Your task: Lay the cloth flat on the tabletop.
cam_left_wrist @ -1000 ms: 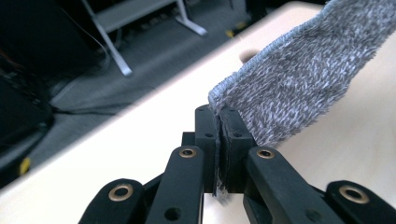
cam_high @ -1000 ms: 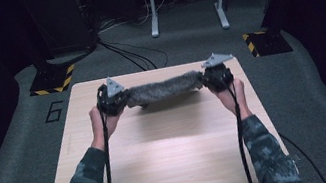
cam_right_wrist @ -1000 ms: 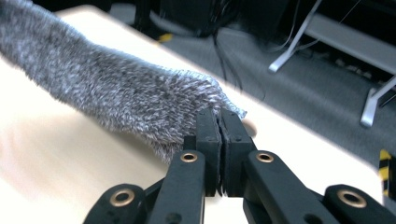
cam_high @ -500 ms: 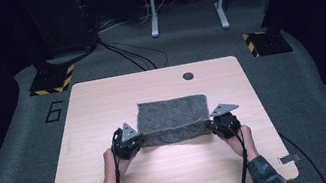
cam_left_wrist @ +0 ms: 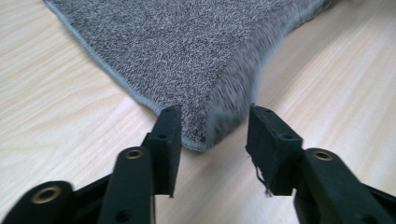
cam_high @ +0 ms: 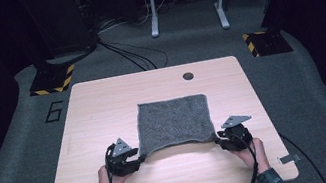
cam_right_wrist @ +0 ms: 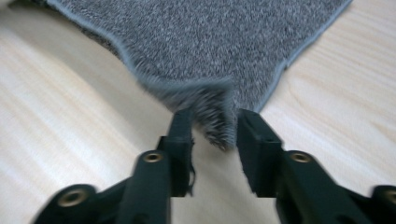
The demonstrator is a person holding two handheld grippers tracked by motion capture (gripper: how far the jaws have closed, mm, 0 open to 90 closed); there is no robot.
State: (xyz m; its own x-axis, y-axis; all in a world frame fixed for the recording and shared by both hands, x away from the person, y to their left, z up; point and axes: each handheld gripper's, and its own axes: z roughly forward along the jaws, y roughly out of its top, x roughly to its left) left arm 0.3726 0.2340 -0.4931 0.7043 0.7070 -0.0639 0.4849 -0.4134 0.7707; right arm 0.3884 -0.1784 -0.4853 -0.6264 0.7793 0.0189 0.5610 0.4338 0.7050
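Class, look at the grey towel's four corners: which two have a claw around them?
The two near corners of the towel: left claw at one, right claw at the other. The far corners lie free.

towel [cam_right_wrist: 205,42] corner blurred between jaws; far edges cut off

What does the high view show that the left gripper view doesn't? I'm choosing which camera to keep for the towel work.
High view: the whole grey towel spread flat, the table edges, both hands, the right gripper, the floor. Left gripper view: the left gripper, jaws just opened, astride the towel's near corner, pads not pressing it. Both: towel, wooden tabletop, left gripper.
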